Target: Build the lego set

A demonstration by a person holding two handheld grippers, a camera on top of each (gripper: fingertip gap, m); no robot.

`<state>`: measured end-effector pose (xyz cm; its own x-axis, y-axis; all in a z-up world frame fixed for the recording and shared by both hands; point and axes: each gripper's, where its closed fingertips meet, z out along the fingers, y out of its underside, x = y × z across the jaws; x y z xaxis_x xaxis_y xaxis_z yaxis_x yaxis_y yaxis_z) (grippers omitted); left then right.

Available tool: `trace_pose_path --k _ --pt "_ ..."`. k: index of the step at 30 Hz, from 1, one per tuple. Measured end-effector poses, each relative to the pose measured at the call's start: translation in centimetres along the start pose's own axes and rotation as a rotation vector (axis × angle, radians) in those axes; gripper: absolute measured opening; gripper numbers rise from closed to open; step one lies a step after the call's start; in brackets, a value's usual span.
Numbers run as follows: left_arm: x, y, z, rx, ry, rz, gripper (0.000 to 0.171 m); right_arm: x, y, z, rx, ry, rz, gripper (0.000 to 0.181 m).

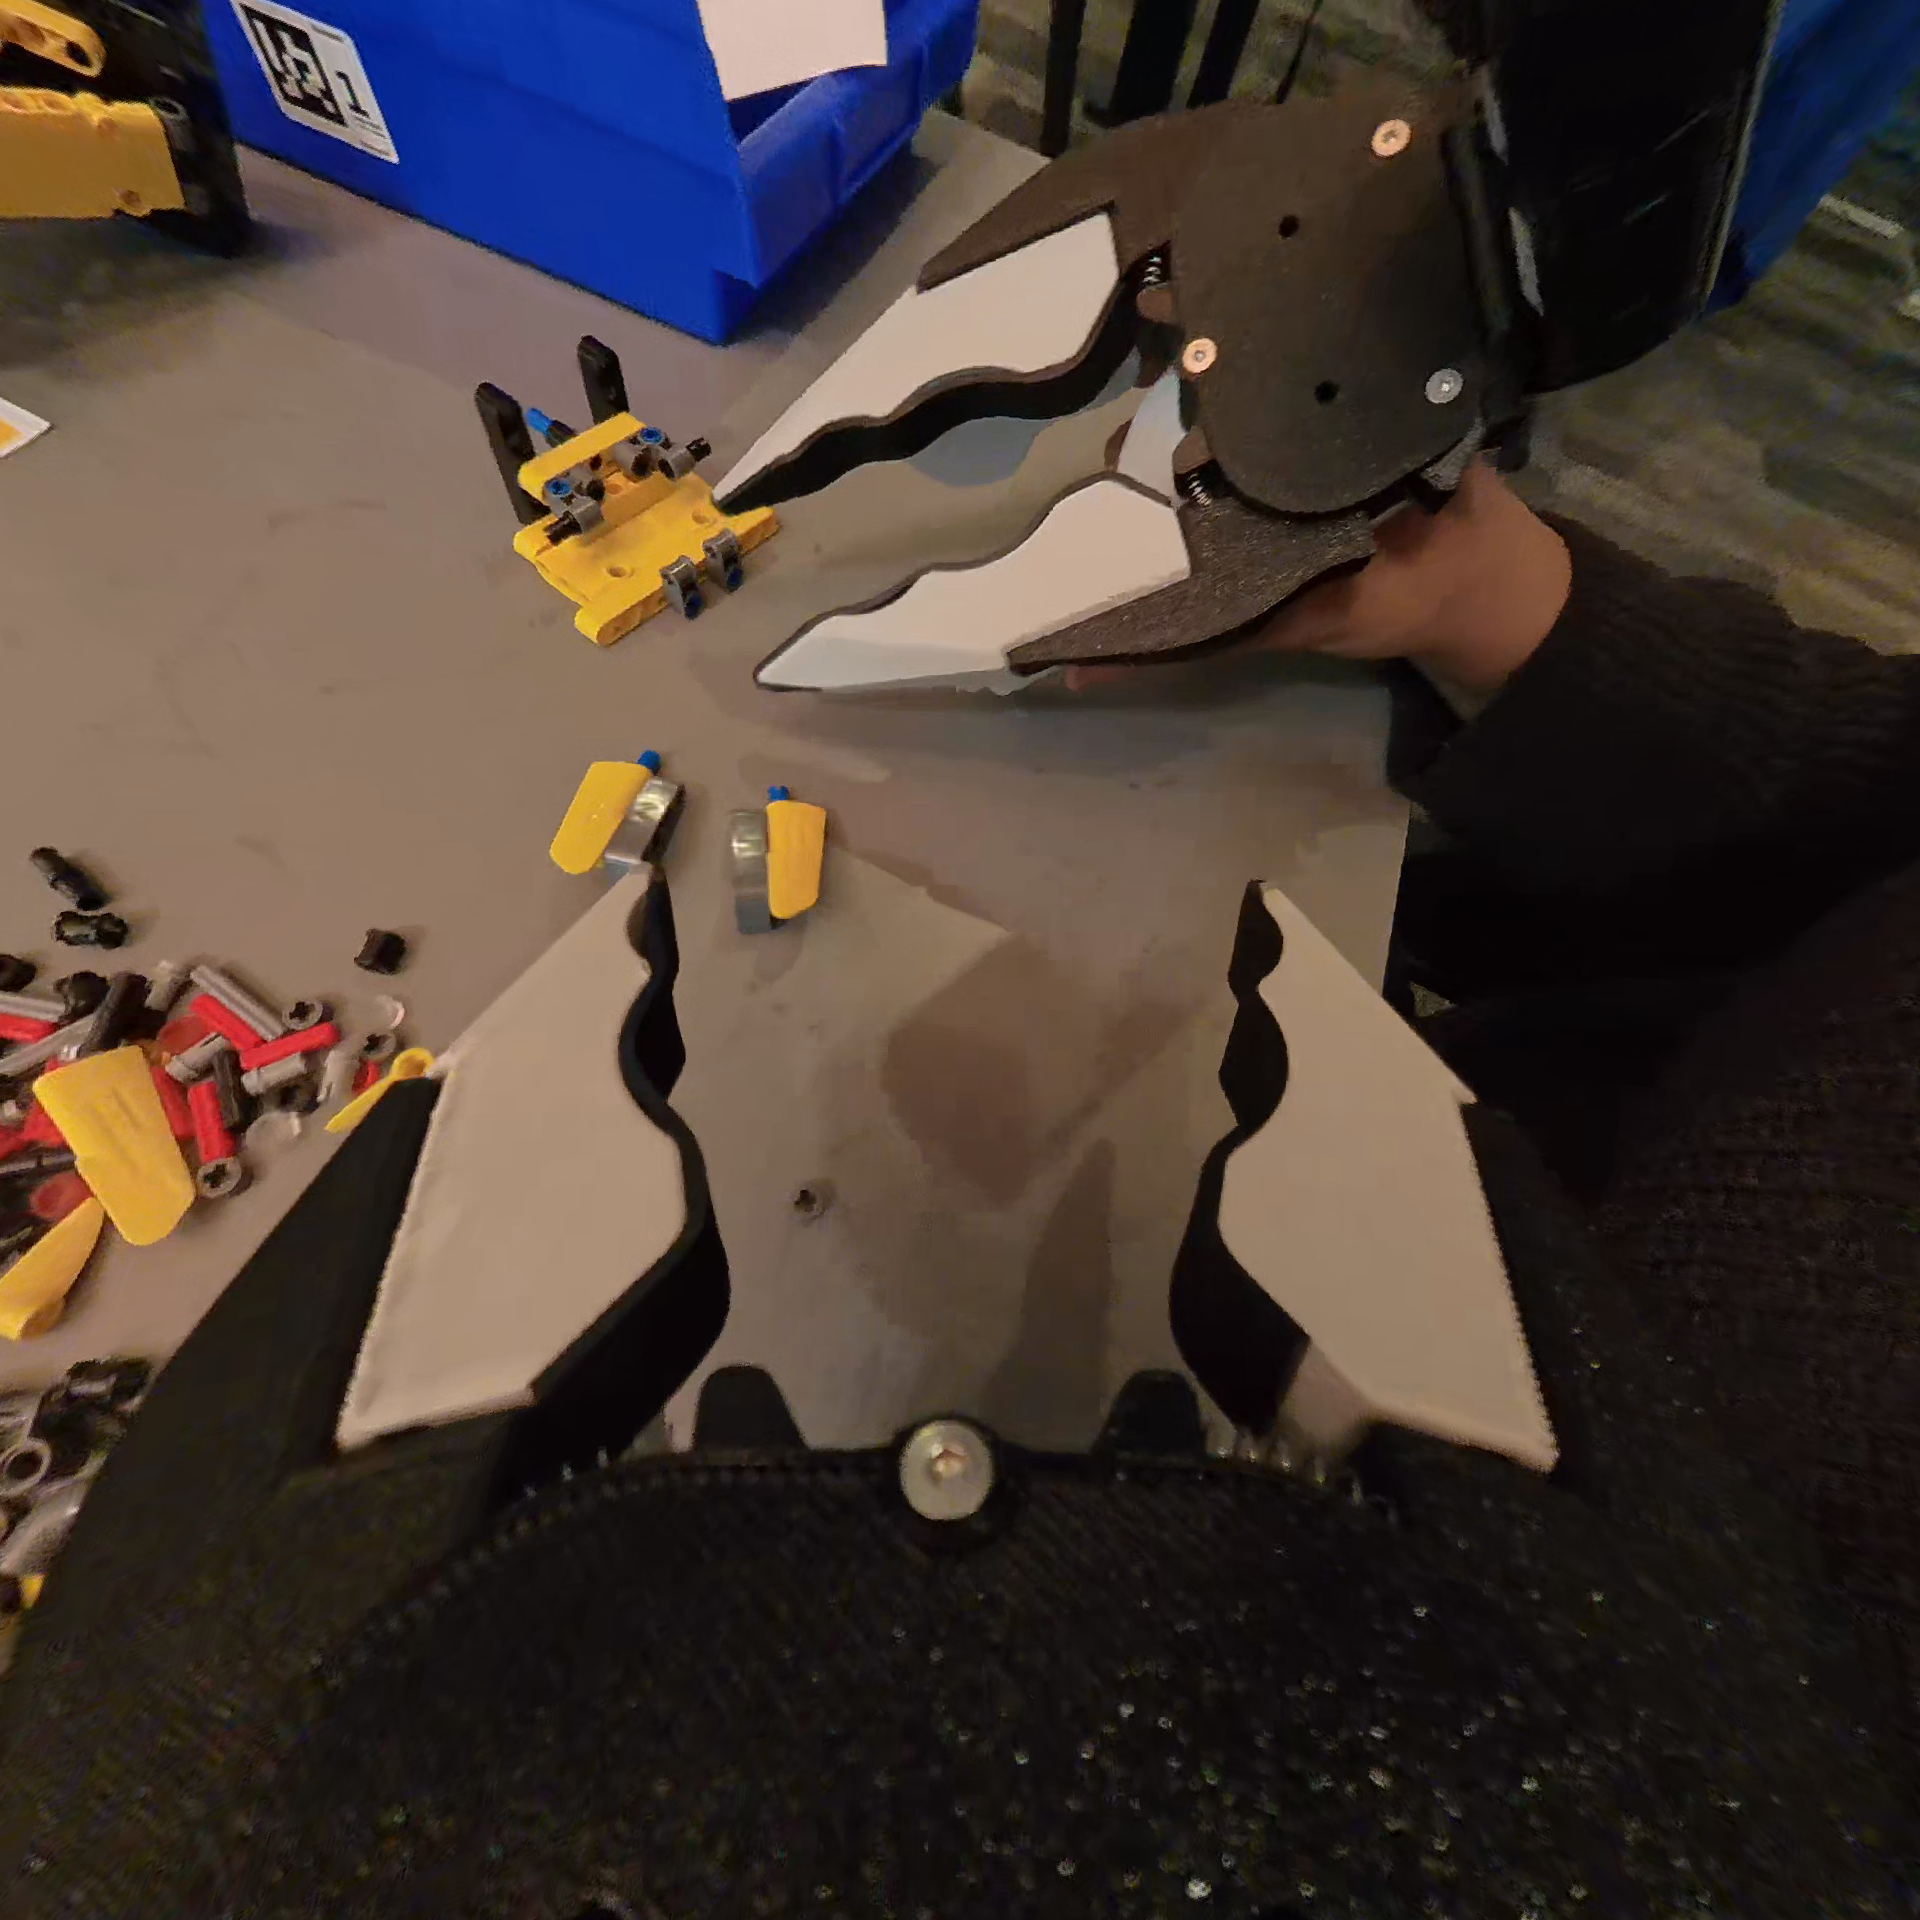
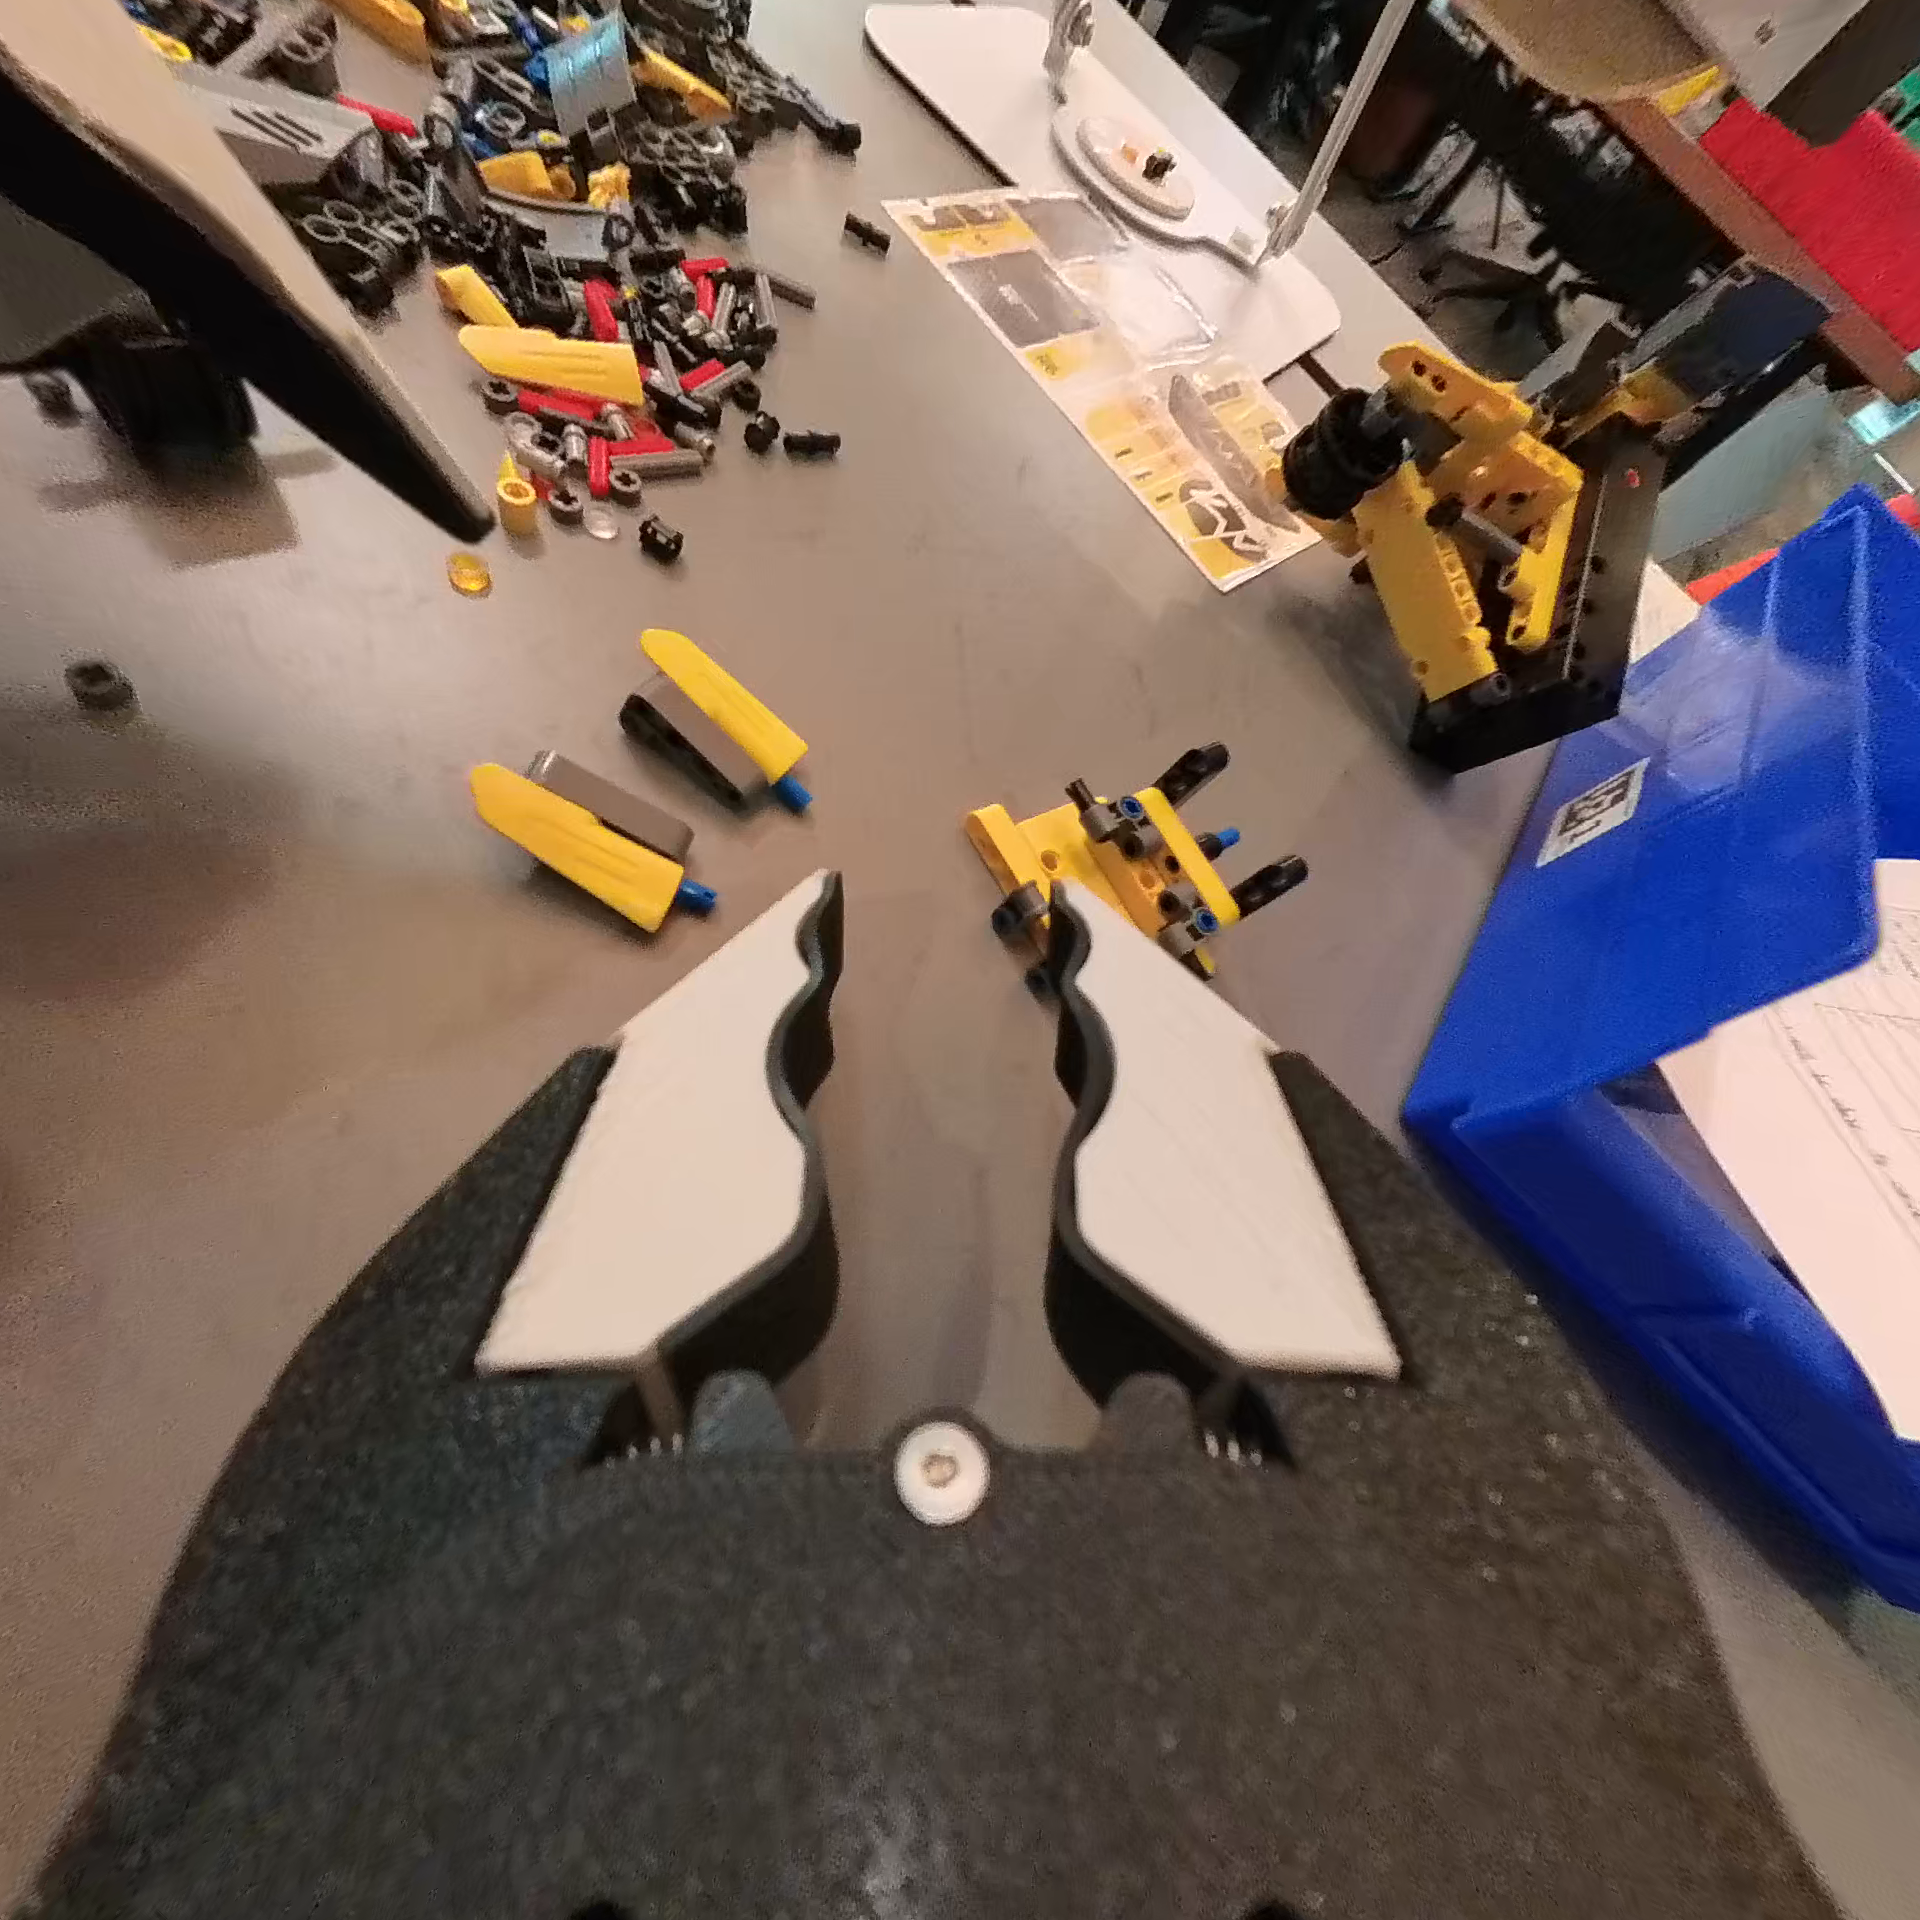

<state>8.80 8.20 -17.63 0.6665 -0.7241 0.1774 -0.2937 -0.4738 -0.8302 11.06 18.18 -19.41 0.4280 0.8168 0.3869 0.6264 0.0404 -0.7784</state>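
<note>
A small yellow brick assembly (image 1: pixel 623 509) with black beams and blue pins lies on the grey table (image 1: pixel 312 675). It also shows in the right wrist view (image 2: pixel 1122 862). My right gripper (image 2: pixel 945 894) is open and empty, its right fingertip touching the assembly's near edge; it also shows in the left wrist view (image 1: pixel 743 582). Two yellow-and-grey wing pieces lie close by (image 1: pixel 618 821) (image 1: pixel 779 862), also in the right wrist view (image 2: pixel 582 842) (image 2: pixel 717 717). My left gripper (image 1: pixel 951 888) is open and empty, its left fingertip next to one wing piece.
A pile of loose red, grey, black and yellow parts (image 1: pixel 135 1101) (image 2: pixel 582 260) lies at the left. A blue bin (image 1: pixel 582 156) (image 2: pixel 1662 1039) with paper stands beyond the assembly. A larger yellow-black model (image 2: pixel 1486 561), an instruction sheet (image 2: pixel 1101 343) and a lamp base (image 2: pixel 1122 156) are farther off.
</note>
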Motion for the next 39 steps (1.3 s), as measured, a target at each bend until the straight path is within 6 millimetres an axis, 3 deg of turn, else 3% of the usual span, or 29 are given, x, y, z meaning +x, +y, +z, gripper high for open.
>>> trace_pose_path --k 7,13,18,24,30,36,39 --pt "-2.3 0.2 -1.9 0.040 -0.034 -0.054 0.097 -0.3 -0.4 -0.1 0.031 -0.073 0.040 0.039" --pt "-4.7 0.6 -3.8 0.053 -0.110 -0.077 0.095 -2.3 -1.7 -0.9 0.128 -0.252 0.017 0.041" --pt "-6.2 1.8 -5.4 0.045 -0.147 -0.087 0.095 -3.7 -1.8 -1.2 0.136 -0.343 -0.020 0.045" --pt "-7.3 4.6 -5.9 -0.087 -0.161 -0.035 0.082 -5.4 -2.1 -2.0 0.173 -0.452 -0.075 0.047" --pt "-7.3 6.2 -5.3 -0.153 -0.147 -0.041 0.074 -6.7 -1.7 -1.1 0.118 -0.531 -0.124 0.048" --pt "-5.8 6.7 -4.7 -0.172 -0.085 -0.040 0.058 -7.8 -0.3 0.0 -0.020 -0.636 -0.121 0.048" --pt "-5.5 6.8 -4.4 -0.178 -0.080 -0.032 0.053 -7.7 -0.3 0.0 -0.028 -0.656 -0.092 0.035"
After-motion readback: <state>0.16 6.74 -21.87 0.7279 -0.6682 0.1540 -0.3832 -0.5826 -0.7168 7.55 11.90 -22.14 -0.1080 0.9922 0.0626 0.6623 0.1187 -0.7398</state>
